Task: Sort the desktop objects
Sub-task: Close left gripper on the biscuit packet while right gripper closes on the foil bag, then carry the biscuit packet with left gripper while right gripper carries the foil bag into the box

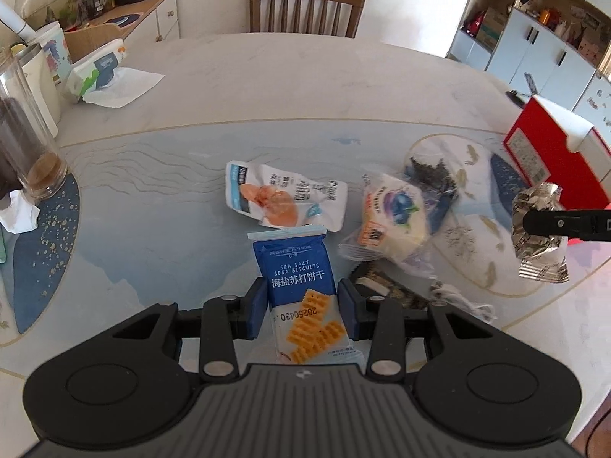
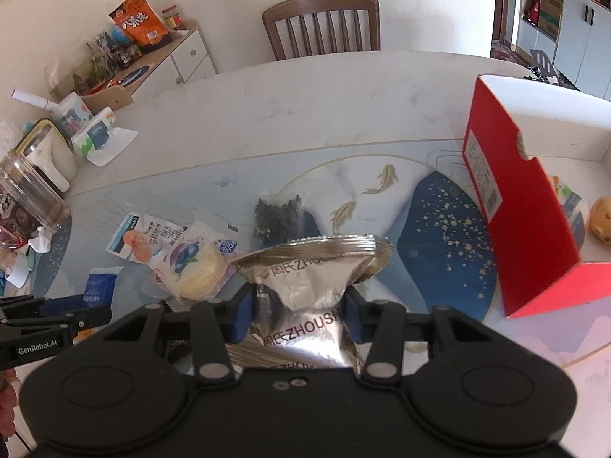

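Observation:
My left gripper (image 1: 301, 307) is shut on a blue sea-salt biscuit packet (image 1: 298, 282), held upright above the table mat. My right gripper (image 2: 298, 315) is shut on a crumpled silver foil packet (image 2: 309, 278), lifted off the table; the foil packet (image 1: 538, 229) also shows at the right of the left wrist view. On the mat lie a white snack packet with an orange picture (image 1: 282, 196), a blueberry cake packet (image 1: 397, 217) and a clear bag of dark bits (image 2: 277, 215). A red open box (image 2: 515, 198) stands at the right with some items inside.
A wooden chair (image 1: 305, 7) stands behind the far table edge. At the left are a glass jar (image 1: 26, 145), a tissue pack (image 1: 95, 72) and a white kettle (image 2: 49, 160). A dark flat item (image 1: 385, 286) and a white cord (image 1: 466, 301) lie near my left gripper.

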Motion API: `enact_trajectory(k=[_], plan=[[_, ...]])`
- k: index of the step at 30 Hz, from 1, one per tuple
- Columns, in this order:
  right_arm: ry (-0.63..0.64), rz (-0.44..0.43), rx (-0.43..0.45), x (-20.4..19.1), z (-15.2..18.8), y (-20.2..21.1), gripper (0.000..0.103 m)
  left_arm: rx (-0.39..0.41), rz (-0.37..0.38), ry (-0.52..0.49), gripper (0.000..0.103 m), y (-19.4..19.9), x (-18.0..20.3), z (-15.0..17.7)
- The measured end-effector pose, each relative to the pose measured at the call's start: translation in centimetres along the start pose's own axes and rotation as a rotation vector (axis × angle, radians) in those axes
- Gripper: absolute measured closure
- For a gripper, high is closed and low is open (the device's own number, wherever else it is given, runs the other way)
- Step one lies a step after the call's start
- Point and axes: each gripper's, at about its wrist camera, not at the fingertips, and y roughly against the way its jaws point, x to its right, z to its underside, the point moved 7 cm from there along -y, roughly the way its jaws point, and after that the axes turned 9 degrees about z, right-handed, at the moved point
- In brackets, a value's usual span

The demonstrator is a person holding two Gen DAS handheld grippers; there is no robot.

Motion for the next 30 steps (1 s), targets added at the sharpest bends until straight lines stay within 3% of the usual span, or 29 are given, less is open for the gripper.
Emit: enact_trajectory(k=[19,30], plan=[[-0.012,-0.062,0.046,3.2,-0.3,6.1,0.057,0.067,0.099,-0.070,0.065,3.6,6.9,-1.1],[-0.033,-0.037,0.066,7.6,-1.3,8.4,0.057,0.083,0.151,-0.156,0.065,3.8,12.6,-2.5]])
